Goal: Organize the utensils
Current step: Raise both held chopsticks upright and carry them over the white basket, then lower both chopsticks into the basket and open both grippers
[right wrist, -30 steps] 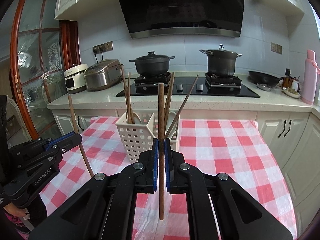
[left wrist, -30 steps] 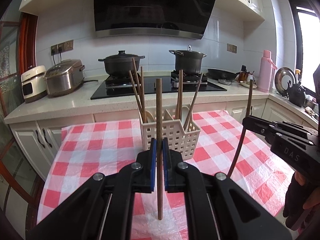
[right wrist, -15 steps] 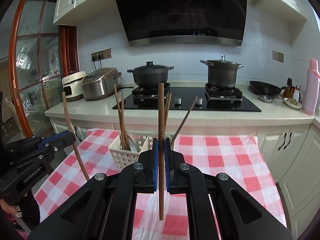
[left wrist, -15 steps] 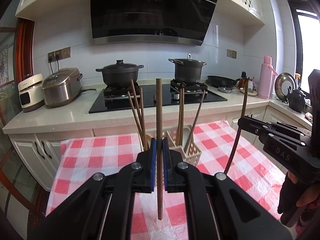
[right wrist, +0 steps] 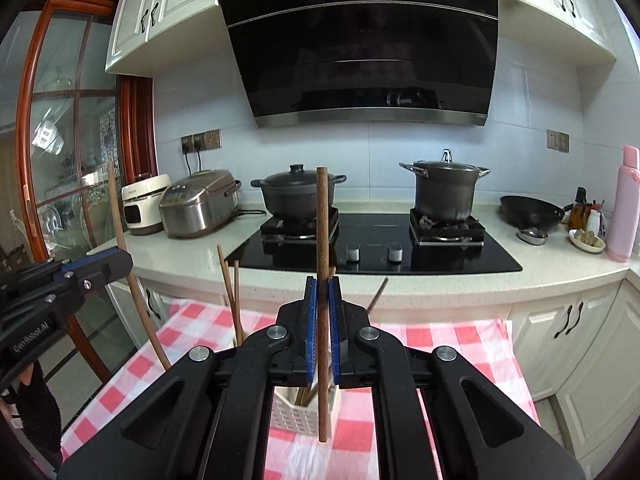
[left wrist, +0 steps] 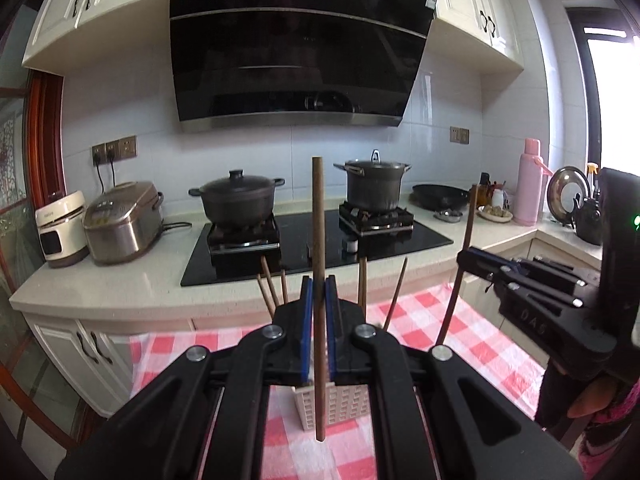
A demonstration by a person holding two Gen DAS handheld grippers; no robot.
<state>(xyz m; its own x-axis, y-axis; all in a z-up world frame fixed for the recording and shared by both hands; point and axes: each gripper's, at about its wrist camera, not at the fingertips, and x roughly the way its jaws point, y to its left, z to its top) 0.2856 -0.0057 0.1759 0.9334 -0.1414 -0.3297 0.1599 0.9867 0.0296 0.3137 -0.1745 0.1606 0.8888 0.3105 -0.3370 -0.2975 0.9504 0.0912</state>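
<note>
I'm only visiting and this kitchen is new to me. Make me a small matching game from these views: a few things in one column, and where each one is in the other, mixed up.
Things:
1. chopstick
2. white basket
3. tall pot
4. pink flask

Places:
A. on the stove's right burner
B. on the counter at the far right, near the window
C. clamped upright in the left gripper
D. on the red checked tablecloth, with other chopsticks standing in it

Pairs: 1-C, 2-D, 3-A, 4-B
</note>
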